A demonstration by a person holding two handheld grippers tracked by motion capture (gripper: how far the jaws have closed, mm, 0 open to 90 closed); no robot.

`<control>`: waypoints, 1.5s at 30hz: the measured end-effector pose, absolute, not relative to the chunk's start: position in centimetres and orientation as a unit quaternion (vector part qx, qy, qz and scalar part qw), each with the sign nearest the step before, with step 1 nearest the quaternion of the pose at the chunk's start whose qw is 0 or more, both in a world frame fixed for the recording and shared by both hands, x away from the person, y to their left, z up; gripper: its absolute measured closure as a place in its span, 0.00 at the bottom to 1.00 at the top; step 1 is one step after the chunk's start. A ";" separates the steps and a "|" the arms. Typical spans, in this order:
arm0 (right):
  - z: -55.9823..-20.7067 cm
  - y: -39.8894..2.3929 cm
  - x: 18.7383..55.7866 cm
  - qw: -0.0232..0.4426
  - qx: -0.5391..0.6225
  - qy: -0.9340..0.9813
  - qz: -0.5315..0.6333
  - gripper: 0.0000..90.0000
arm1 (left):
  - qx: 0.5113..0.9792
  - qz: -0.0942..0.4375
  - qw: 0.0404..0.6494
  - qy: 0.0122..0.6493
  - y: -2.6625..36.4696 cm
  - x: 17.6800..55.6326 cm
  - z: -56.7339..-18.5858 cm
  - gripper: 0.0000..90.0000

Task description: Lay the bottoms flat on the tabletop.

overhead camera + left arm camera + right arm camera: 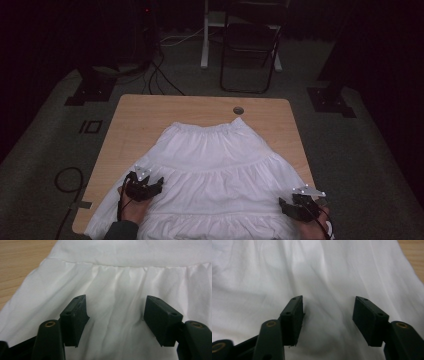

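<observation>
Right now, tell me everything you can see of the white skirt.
The skirt is white, thin woven-looking cloth in gathered tiers, with a ruffled elastic waistband at the far end. It lies flat on the table, its hem over the near edge. The left gripper and right gripper sit over it, jaws apart.

**Both grippers low, jaws apart**

Left gripper (159, 183) is held in the left hand (134, 207), jaws spread and nothing clamped between them. Right gripper (283, 204), held in the right hand (315, 227), likewise stands parted and empty-jawed. Both forearms enter from below.
</observation>
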State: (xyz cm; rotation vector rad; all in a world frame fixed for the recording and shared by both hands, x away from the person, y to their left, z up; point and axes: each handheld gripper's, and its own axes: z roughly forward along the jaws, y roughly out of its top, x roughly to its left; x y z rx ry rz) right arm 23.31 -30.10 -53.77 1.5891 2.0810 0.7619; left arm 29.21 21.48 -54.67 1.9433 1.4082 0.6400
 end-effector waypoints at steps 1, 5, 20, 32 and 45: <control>-53.7 -30.3 22.7 0.205 0.573 0.745 0.272 0.48 | 0.736 0.247 0.322 0.543 21.9 29.3 -54.7 0.41; -53.7 -30.2 21.7 0.205 0.578 0.742 0.270 0.49 | 0.720 0.256 0.316 0.563 23.9 29.7 -54.6 0.45; -53.5 -29.2 18.9 0.194 0.584 0.745 0.258 0.49 | 0.708 0.262 0.311 0.577 26.6 28.7 -54.6 0.47; -52.5 -26.5 25.4 0.246 0.526 0.751 0.314 0.41 | 0.758 0.278 0.277 0.521 22.6 27.6 -54.1 0.42; -54.1 -24.4 31.8 0.247 0.516 0.768 0.288 0.37 | 0.749 0.234 0.310 0.537 22.1 32.7 -54.3 0.39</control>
